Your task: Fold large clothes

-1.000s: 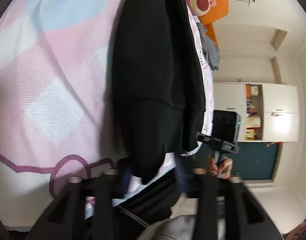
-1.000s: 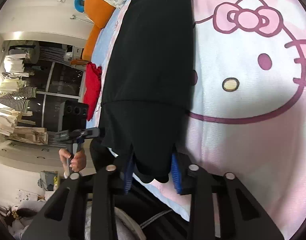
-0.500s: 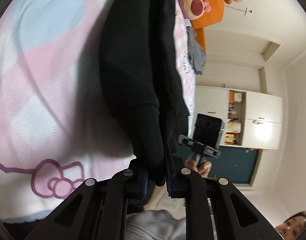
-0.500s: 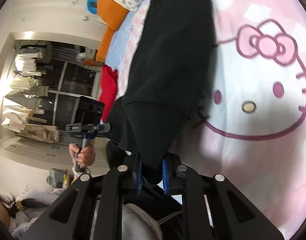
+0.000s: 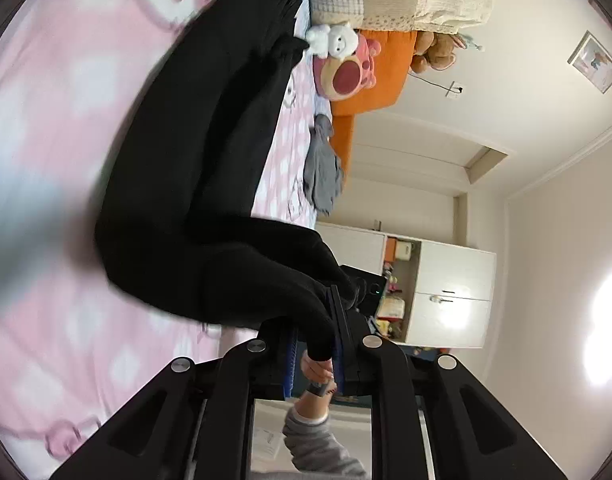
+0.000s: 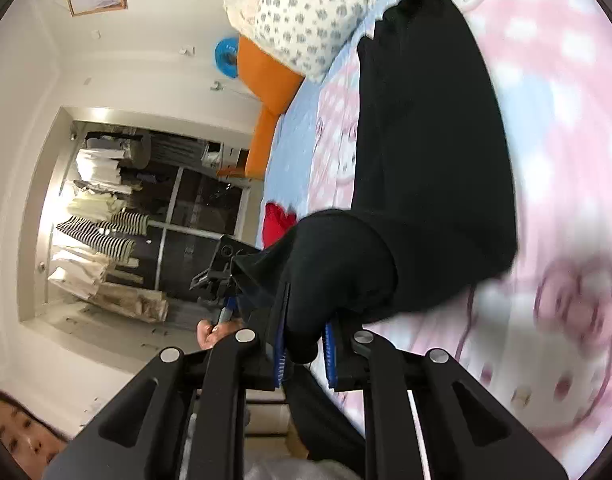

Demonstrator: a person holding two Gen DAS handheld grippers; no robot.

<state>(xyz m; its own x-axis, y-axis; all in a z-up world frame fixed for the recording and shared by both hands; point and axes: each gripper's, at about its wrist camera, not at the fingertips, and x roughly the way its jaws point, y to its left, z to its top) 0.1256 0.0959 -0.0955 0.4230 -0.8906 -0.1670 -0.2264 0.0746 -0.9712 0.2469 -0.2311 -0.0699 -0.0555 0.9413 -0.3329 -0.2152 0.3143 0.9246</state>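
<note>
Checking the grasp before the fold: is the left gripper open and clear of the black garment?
No, the left gripper is shut on the black garment, fabric pinched between its fingers.

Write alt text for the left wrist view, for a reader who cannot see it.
The left gripper is shut on the near edge of a black garment, lifting it off a pink cartoon-print bedsheet while the rest lies stretched toward the pillows. Beyond the bed's edge are a grey cloth, plush toys on an orange cushion, and a white cabinet.
</note>
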